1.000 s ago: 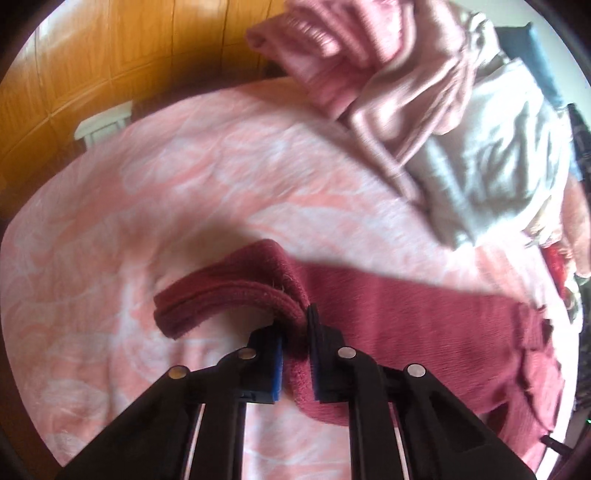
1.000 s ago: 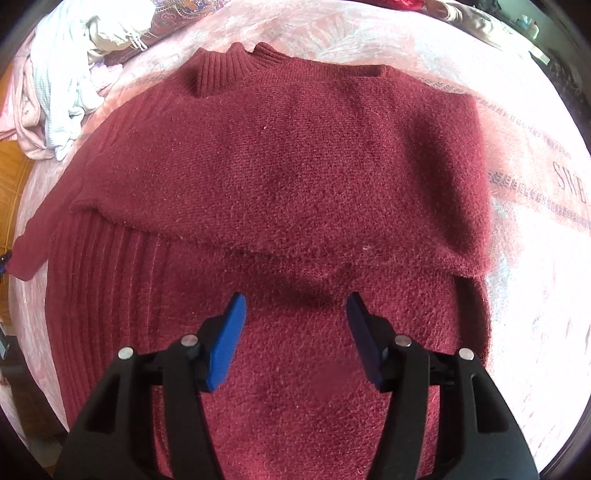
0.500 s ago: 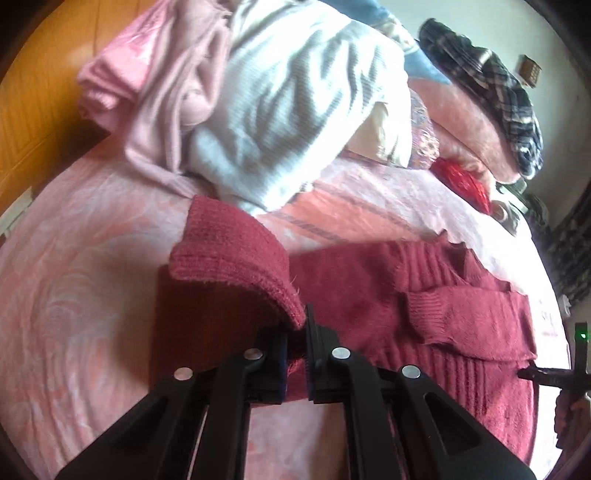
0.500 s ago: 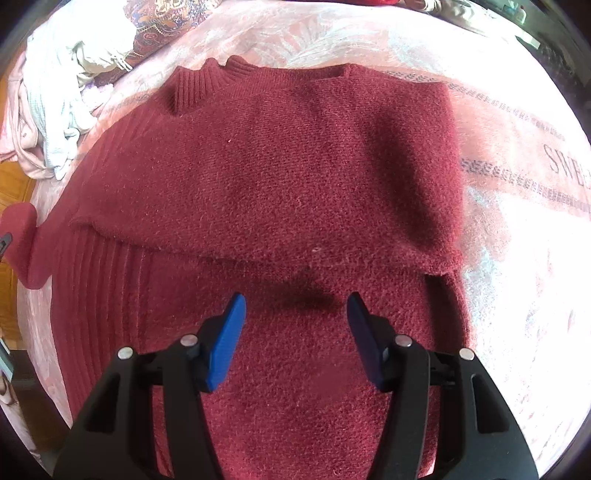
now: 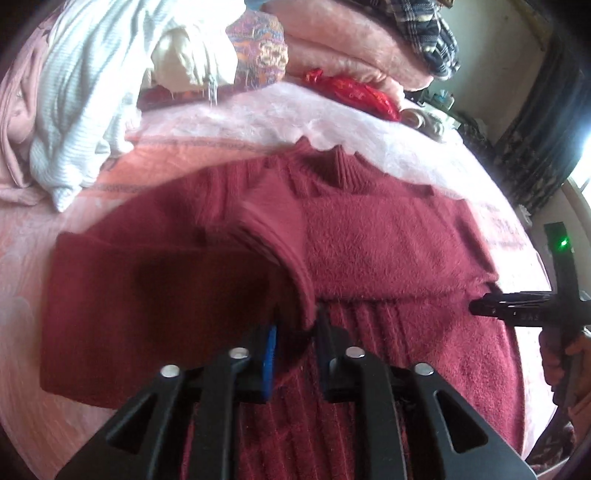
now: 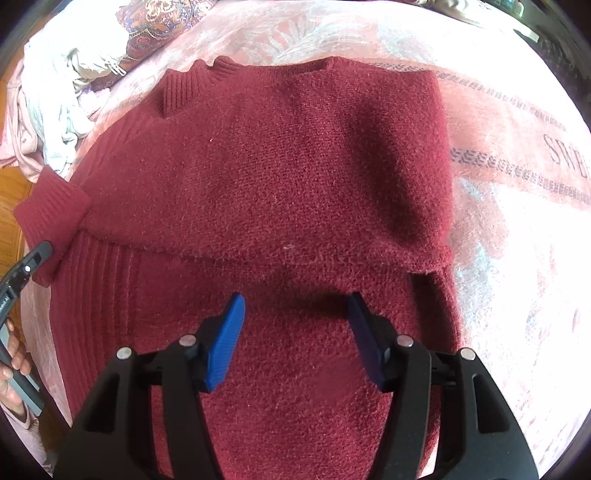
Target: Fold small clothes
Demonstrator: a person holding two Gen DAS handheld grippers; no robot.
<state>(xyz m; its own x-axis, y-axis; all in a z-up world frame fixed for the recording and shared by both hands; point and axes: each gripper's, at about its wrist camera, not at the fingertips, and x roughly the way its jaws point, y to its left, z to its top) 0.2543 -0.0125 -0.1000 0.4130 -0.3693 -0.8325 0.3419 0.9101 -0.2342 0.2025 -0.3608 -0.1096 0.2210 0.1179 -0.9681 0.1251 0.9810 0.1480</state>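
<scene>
A dark red knitted sweater (image 6: 288,184) lies flat on a pink bedspread (image 6: 517,229), collar at the far side, right sleeve folded across the chest. My left gripper (image 5: 295,325) is shut on the ribbed cuff of the left sleeve (image 5: 273,243) and holds it lifted over the sweater's body (image 5: 388,251). That cuff (image 6: 51,210) and the left gripper's tip (image 6: 35,258) show at the left edge of the right wrist view. My right gripper (image 6: 295,314) is open and empty, just above the sweater's lower part. It also shows in the left wrist view (image 5: 517,308).
A heap of white and pink clothes (image 5: 92,110) lies at the far left of the bed. Folded pink blankets (image 5: 351,44), a plaid cloth (image 5: 428,29) and a red item (image 5: 351,90) lie behind the collar. Wooden floor (image 6: 14,206) shows at the left.
My left gripper has carried the sleeve cuff up and to the right, over the sweater's body. The right gripper has stayed open, moving slightly nearer the sweater.
</scene>
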